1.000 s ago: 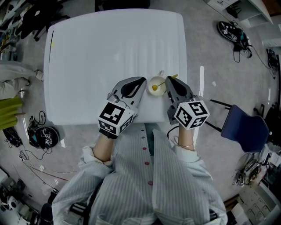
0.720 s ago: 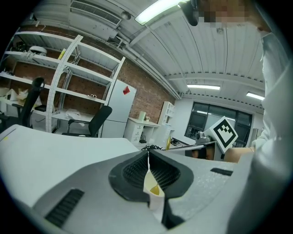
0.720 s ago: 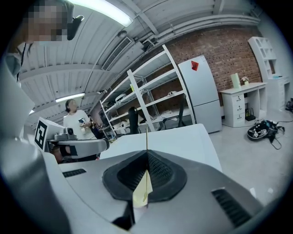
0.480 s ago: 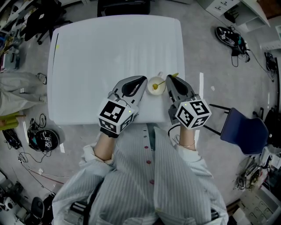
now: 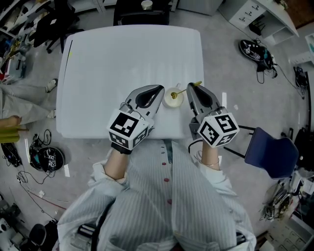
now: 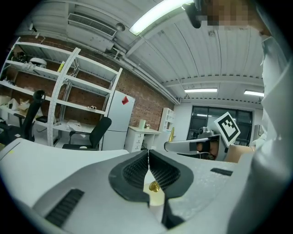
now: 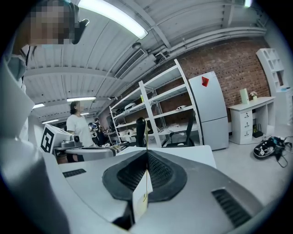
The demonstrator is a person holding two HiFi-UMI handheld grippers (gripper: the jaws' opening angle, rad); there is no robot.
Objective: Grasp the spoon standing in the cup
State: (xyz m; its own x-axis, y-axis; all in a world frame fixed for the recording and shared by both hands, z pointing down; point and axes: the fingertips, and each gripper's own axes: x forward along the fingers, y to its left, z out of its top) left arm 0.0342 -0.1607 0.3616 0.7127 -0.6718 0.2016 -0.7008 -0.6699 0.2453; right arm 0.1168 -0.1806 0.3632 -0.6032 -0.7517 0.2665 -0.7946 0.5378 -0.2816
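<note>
A cream cup stands near the front edge of the white table. A gold spoon leans out of it to the right. My right gripper is just right of the cup and is shut on the spoon's thin handle, which runs up the seam between its pads. The handle's tip pokes past the jaws. My left gripper is at the cup's left side, jaws shut with nothing between them. Below its tips I see the cup and the spoon's gold end.
A blue chair stands at the right of the table and a black chair at its far end. Cables and headsets lie on the floor at the left. A person in white stands beyond the table.
The table looks smaller and farther below as both grippers have risen with the camera. The cup and spoon stay between the two gripper tips.
</note>
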